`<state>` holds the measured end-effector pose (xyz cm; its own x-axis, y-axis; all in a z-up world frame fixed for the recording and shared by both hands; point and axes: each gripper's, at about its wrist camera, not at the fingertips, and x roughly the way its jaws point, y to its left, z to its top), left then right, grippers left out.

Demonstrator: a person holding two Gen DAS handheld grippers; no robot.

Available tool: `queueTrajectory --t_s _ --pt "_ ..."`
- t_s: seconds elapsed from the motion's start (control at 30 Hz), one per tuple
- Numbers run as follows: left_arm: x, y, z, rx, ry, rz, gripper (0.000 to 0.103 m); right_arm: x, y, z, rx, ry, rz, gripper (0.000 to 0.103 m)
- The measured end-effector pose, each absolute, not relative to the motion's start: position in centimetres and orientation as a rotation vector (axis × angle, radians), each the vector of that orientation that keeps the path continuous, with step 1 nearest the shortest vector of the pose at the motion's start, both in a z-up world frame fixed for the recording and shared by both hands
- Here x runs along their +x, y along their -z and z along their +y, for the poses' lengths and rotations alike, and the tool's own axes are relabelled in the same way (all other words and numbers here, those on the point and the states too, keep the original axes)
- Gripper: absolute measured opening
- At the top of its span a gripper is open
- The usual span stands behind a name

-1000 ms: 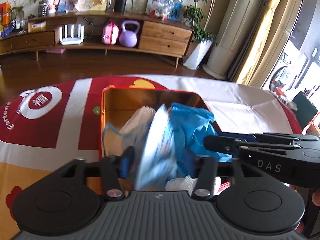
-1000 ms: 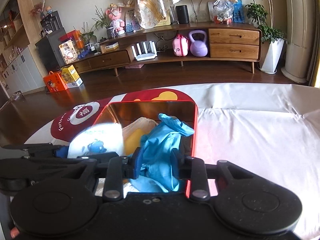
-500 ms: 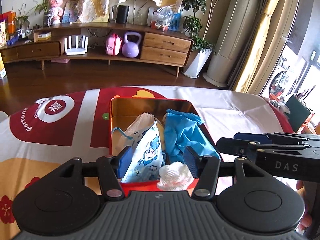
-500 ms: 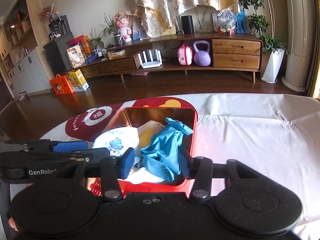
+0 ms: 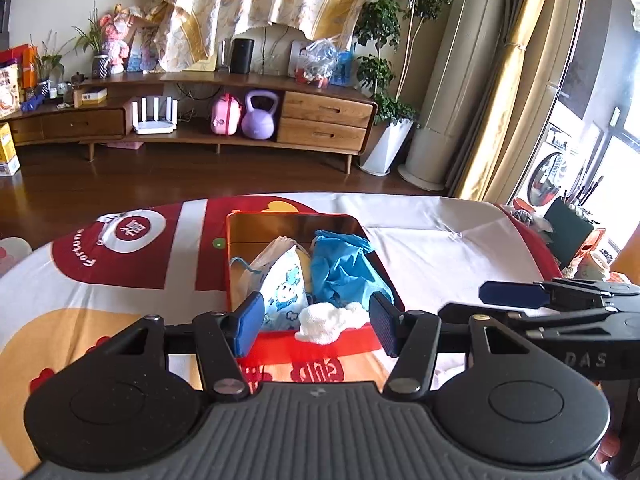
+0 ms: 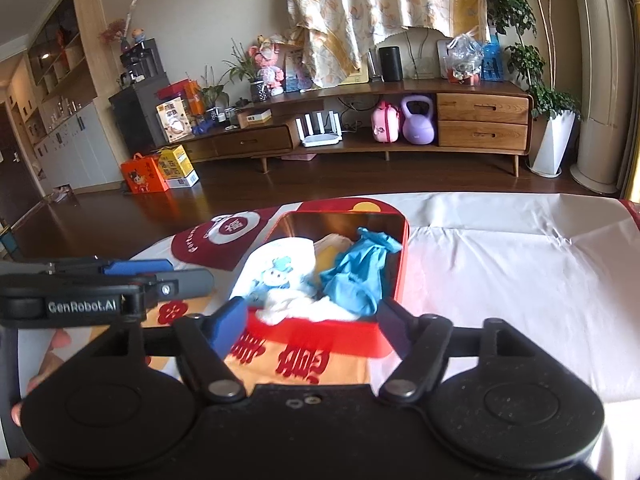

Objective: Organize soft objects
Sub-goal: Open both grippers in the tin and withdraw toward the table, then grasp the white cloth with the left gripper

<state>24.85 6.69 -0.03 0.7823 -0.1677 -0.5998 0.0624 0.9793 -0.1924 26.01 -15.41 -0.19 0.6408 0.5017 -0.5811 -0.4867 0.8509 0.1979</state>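
A red tin box (image 5: pixel 240 236) (image 6: pixel 402 264) sits on the table and holds soft items: a blue glove (image 5: pixel 340 268) (image 6: pixel 360 272), a white cartoon-print face mask (image 5: pixel 286 292) (image 6: pixel 276 270), a white gauze wad (image 5: pixel 332 318) (image 6: pixel 304 308) over the near rim, and a beige item (image 6: pixel 332 250) behind. My left gripper (image 5: pixel 314 322) is open and empty, just in front of the box. My right gripper (image 6: pixel 314 326) is open and empty, also in front of the box. Each gripper shows from the side in the other view: the right gripper (image 5: pixel 516 296) and the left gripper (image 6: pixel 136 270).
The table wears a red, orange and white cloth (image 5: pixel 120 268) on the left and a white cloth (image 6: pixel 500 264) on the right. Beyond the far table edge are wooden floor and a long sideboard (image 5: pixel 312 116). A dark pen holder (image 5: pixel 570 232) stands at the right edge.
Both grippers let go of the mask and the glove, opened wide and drew back from the box. The soft items now lie in the box.
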Motion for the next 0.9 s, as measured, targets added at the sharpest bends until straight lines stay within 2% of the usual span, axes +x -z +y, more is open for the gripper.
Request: queueTrajectory --t_s 0.27,0.43,0.67,0.9 --pt "21.4 -0.9 6.9 -0.191 0.131 0.631 0.068 22.3 0.1 -15.6 0.036 -0.588 0.661 0.086" --pt "19.2 -0.4 6.9 -0.171 0.099 0.608 0.081 20.5 0.8 -15.6 0.038 -0.587 0.666 0.092" --pt "17.4 1.0 7.4 -0.193 0.083 0.630 0.083 18.2 2.2 -15.5 0.037 -0.599 0.670 0.102" --pt "15.4 2.7 7.6 -0.205 0.050 0.628 0.085 15.7 4.0 -14.1 -0.023 -0.618 0.661 0.103"
